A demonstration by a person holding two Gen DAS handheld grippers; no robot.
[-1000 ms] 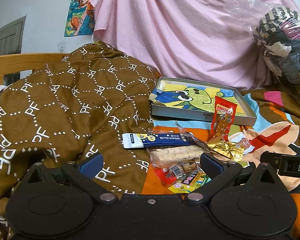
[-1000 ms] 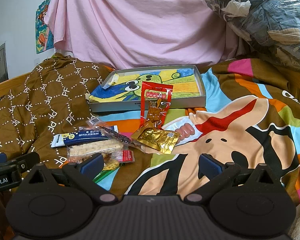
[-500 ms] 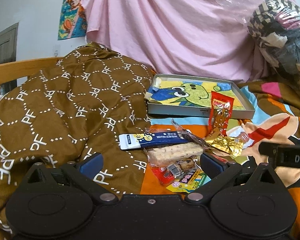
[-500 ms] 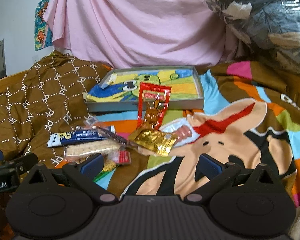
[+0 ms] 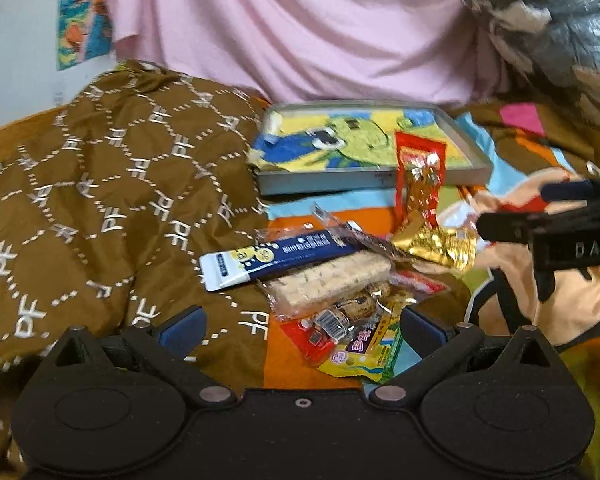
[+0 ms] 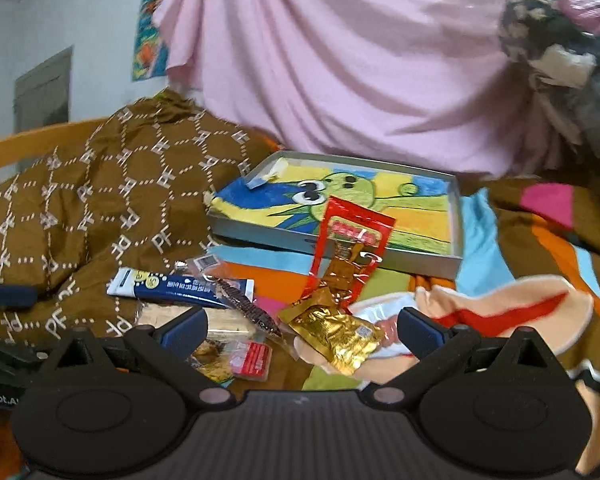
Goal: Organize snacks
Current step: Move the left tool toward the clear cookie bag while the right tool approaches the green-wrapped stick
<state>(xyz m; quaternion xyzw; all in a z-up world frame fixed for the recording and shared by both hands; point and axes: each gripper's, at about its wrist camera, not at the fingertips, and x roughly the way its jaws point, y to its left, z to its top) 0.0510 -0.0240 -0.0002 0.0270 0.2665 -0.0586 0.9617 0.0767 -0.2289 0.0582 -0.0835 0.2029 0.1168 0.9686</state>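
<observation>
A heap of snacks lies on the bed in front of a shallow grey tray [image 5: 364,179] [image 6: 260,234] lined with a cartoon drawing. The heap holds a blue-and-white bar [image 5: 268,261] [image 6: 168,289], a clear-wrapped cereal bar [image 5: 328,282], a red packet [image 5: 418,172] [image 6: 350,254] leaning on the tray, a gold pouch [image 5: 436,245] [image 6: 336,334] and small sweets [image 5: 364,344]. My left gripper [image 5: 302,328] is open just before the sweets. My right gripper [image 6: 302,326] is open over the gold pouch; it also shows as a black body [image 5: 560,240] at the left view's right edge.
A brown quilt with white letters [image 5: 100,200] is bunched up on the left. The bedsheet [image 6: 520,312] has a bright cartoon print. A pink cloth [image 5: 300,32] hangs behind the tray. Bagged clothes [image 5: 548,28] are piled at the back right.
Both grippers have moved forward toward the snack heap. The right one has swung left, so the gold pouch now sits between its fingers. Both stay open.
</observation>
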